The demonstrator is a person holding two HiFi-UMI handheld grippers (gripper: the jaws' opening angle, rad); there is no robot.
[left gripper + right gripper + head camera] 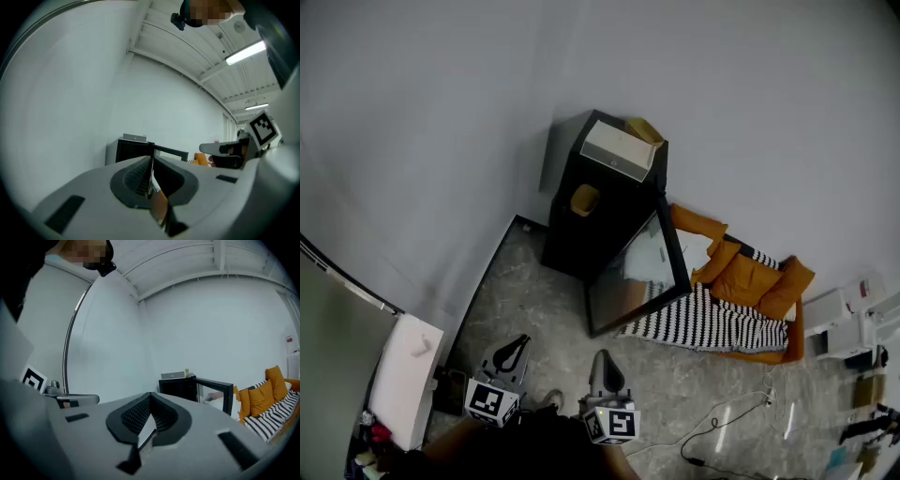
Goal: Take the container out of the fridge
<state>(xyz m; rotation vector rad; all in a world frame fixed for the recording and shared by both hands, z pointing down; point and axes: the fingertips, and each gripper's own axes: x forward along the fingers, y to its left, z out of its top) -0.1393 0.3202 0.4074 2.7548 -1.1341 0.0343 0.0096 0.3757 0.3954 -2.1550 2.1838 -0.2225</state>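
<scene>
Head view gives me the layout: black fridge (pixel 602 220) against the wall, glass door (pixel 636 274) standing open, a yellowish container (pixel 585 199) inside the dark interior, well apart from both claws. Neither gripper view lets me pick that container out; they show only the fridge far off with its door ajar. Left claw (pixel 151 164) is pressed together, nothing between. Right claw (pixel 150 397) likewise, empty. The right gripper view also catches the orange cushions (pixel 262 397).
</scene>
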